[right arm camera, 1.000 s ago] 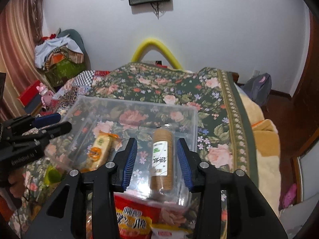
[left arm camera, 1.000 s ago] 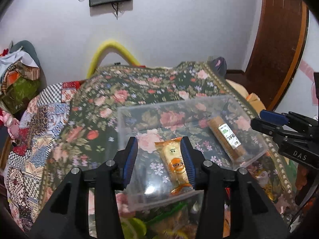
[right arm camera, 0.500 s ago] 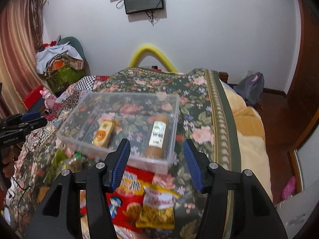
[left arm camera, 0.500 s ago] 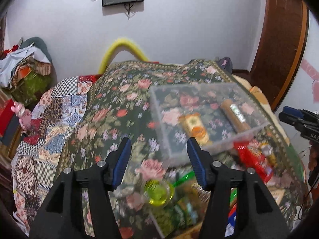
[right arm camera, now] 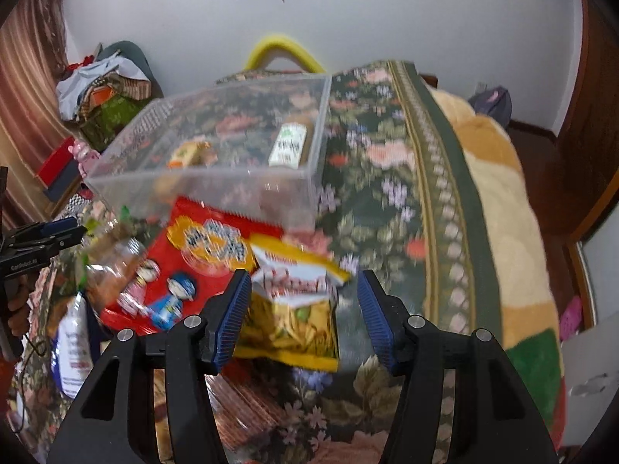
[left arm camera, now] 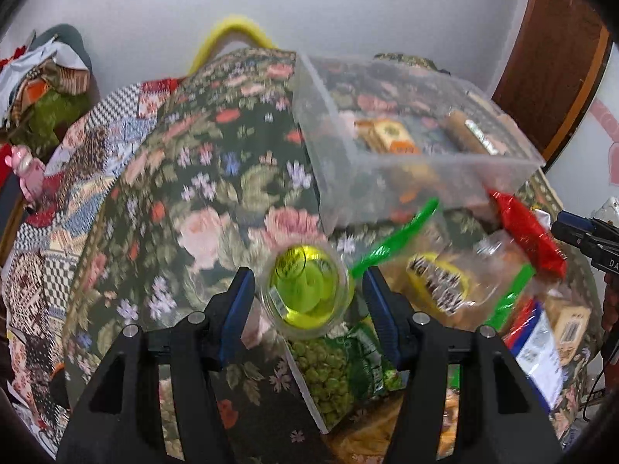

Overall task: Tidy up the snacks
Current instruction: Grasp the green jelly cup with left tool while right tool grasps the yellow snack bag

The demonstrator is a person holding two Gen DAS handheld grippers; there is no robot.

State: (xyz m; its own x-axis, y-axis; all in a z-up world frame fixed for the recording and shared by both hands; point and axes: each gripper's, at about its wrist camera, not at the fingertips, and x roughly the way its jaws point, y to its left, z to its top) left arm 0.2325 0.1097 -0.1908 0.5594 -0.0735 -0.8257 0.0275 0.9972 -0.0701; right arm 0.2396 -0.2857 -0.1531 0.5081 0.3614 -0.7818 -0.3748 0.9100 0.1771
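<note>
A clear plastic bin [left arm camera: 425,170] [right arm camera: 201,189] stands on the floral blanket and holds an orange-yellow snack pack [left arm camera: 390,137] [right arm camera: 191,152] and a brown biscuit roll [left arm camera: 474,135] [right arm camera: 292,143]. My left gripper [left arm camera: 307,305] is open, its fingers on either side of a clear cup of green jelly [left arm camera: 307,292] without touching it. My right gripper [right arm camera: 303,311] is open over a yellow chips bag [right arm camera: 294,309]. A red snack bag [right arm camera: 178,270] [left arm camera: 526,232] lies in front of the bin.
A bag of green peas [left arm camera: 340,371], a clear cookie bag with green edges [left arm camera: 445,282] and several other packets lie in a pile near the bin. A yellow hoop [right arm camera: 284,48] stands at the blanket's far edge. A beige quilt [right arm camera: 499,208] lies to the right.
Both grippers pulled back from the bin and dropped low over the snack pile. The left one now frames the jelly cup, the right one the yellow chips bag.
</note>
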